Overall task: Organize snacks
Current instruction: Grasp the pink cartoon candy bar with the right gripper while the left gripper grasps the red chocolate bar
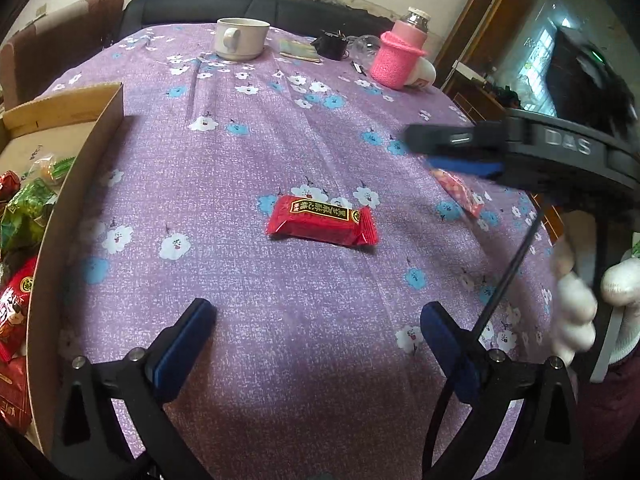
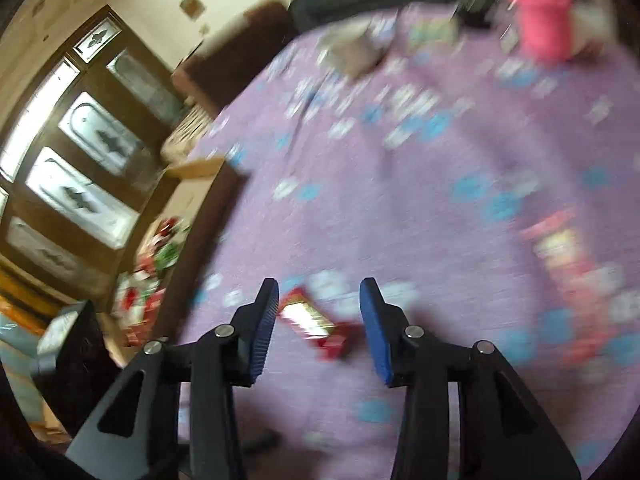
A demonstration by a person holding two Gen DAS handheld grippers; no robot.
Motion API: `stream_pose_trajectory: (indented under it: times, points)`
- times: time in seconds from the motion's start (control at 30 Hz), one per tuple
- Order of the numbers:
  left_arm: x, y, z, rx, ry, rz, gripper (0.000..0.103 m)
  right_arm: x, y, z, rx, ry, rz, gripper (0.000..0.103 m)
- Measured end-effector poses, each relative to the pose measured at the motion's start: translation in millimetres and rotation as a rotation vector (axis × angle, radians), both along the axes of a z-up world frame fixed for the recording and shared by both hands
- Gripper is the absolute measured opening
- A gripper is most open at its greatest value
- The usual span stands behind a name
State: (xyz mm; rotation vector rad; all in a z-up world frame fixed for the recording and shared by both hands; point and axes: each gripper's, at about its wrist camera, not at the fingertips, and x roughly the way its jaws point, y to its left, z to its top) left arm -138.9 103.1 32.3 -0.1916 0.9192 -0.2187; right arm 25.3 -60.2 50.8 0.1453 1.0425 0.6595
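Note:
A red snack packet [image 1: 322, 221] lies flat on the purple flowered tablecloth [image 1: 280, 128], ahead of my open, empty left gripper [image 1: 316, 316]. In the blurred right wrist view the same red packet [image 2: 316, 326] lies on the cloth between the open fingers of my right gripper [image 2: 318, 294], which hovers above it. My right gripper also shows in the left wrist view [image 1: 452, 152], above a second pink-red packet [image 1: 460, 192]; that packet shows at the right of the right wrist view [image 2: 568, 260]. A cardboard box [image 1: 80, 168] at the left holds several snacks [image 1: 20, 216].
At the table's far side stand a white mug [image 1: 241, 38], a bottle in a pink knitted sleeve [image 1: 400, 54], a small black object [image 1: 330, 44] and a flat packet [image 1: 298, 50]. A dark sofa runs behind. A wooden door [image 2: 80, 168] is at the left.

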Motion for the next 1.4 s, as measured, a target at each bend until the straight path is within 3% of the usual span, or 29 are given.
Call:
stream_pose_trajectory:
  times: [0.07, 0.2, 0.37, 0.47, 0.57, 0.67, 0.73, 0.83, 1.07, 1.2, 1.27, 1.4]
  points:
    - [1.3, -2.3, -0.1, 0.014, 0.003, -0.002, 0.103, -9.0, -42.7, 17.9, -0.058, -0.113, -0.113, 0.058]
    - [2.4, -8.7, -0.9, 0.059, 0.012, -0.01, 0.103, -5.3, -74.5, 22.5, -0.105, -0.158, -0.196, 0.062]
    - [7.0, -18.4, -3.1, 0.141, 0.038, -0.044, 0.102, 4.0, -98.8, 3.2, -0.126, -0.133, -0.274, 0.062]
    - [-0.1, -33.4, -4.4, 0.217, 0.087, -0.161, 0.102, 8.5, -103.0, -9.9, -0.092, -0.11, -0.3, 0.062]
    - [-15.6, -39.6, 3.7, 0.121, 0.099, -0.31, 0.101, 5.0, -108.0, -9.1, 0.0, -0.101, -0.297, 0.062]
    - [-30.8, -34.8, 21.9, 0.012, 0.046, -0.408, 0.101, 1.6, -103.9, -5.6, -0.007, -0.127, -0.306, 0.062]
    - [-30.2, -25.0, 30.7, -0.002, 0.019, -0.379, 0.101, 0.9, -105.9, -6.1, -0.041, -0.137, -0.335, 0.062]
    - [-18.5, 1.5, 35.8, -0.032, 0.01, -0.255, 0.101, 10.1, -123.5, -13.5, -0.066, -0.128, -0.383, 0.062]
    - [14.2, 49.0, 28.6, -0.192, 0.058, -0.003, 0.1, 22.4, -111.6, -30.8, -0.137, -0.122, -0.328, 0.062]
    - [31.5, 39.2, 26.7, -0.15, 0.053, 0.041, 0.1, 28.0, -91.8, -37.2, -0.201, -0.151, -0.274, 0.06]
    - [39.2, 28.9, 27.2, -0.098, 0.029, 0.027, 0.1, 29.6, -87.2, -37.5, -0.204, -0.159, -0.248, 0.031]
    - [59.4, 8.4, 25.8, -0.029, 0.002, -0.05, 0.1, 27.1, -87.5, -39.0, -0.193, -0.16, -0.229, 0.029]
